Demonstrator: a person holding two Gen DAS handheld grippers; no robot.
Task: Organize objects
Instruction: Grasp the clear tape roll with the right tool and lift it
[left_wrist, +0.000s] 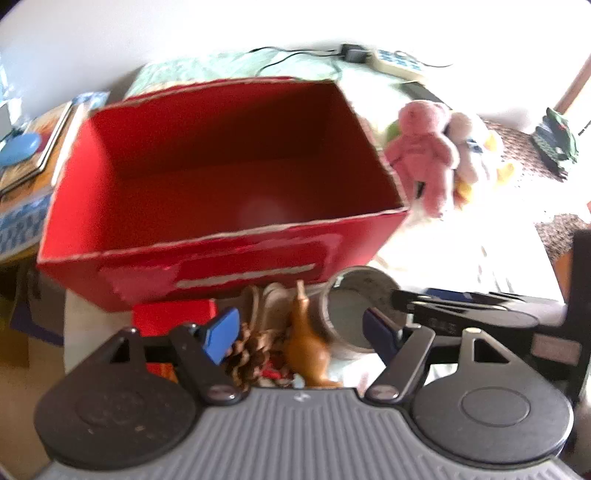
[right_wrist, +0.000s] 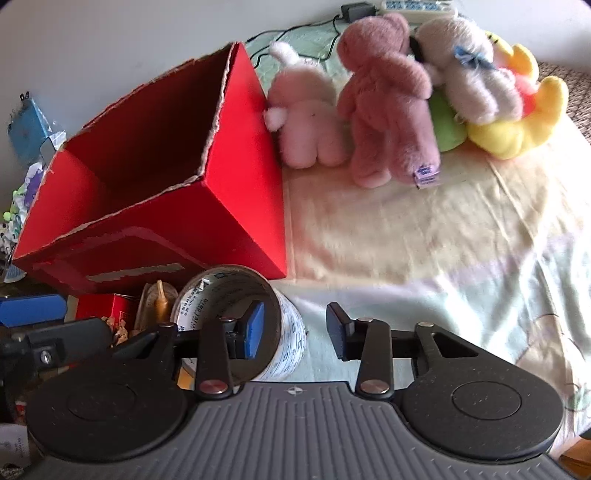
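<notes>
An open red cardboard box (left_wrist: 207, 258) (right_wrist: 240, 206) stands on the cloth, its inside bare. In front of it sit a pine cone (left_wrist: 255, 350), a brown wooden bird (left_wrist: 306, 343) and a printed can (right_wrist: 288, 350) (left_wrist: 351, 310) lying on its side. My left gripper (left_wrist: 301, 336) hovers open over the pine cone and the bird, holding nothing. My right gripper (right_wrist: 297, 330) straddles the can's wall: one blue pad (right_wrist: 255, 332) is inside the mouth, the other finger is outside, with a gap showing. Plush toys, among them a pink bear (right_wrist: 388, 110) (left_wrist: 421, 155), lie right of the box.
A small red box (left_wrist: 173, 317) (right_wrist: 99, 306) sits left of the pine cone. A pale rabbit (right_wrist: 310, 118), a white toy (right_wrist: 469, 74) and a yellow toy (right_wrist: 517, 122) crowd the back right. A power strip (left_wrist: 399, 61) and cable lie behind. Books (left_wrist: 33, 162) are stacked at left.
</notes>
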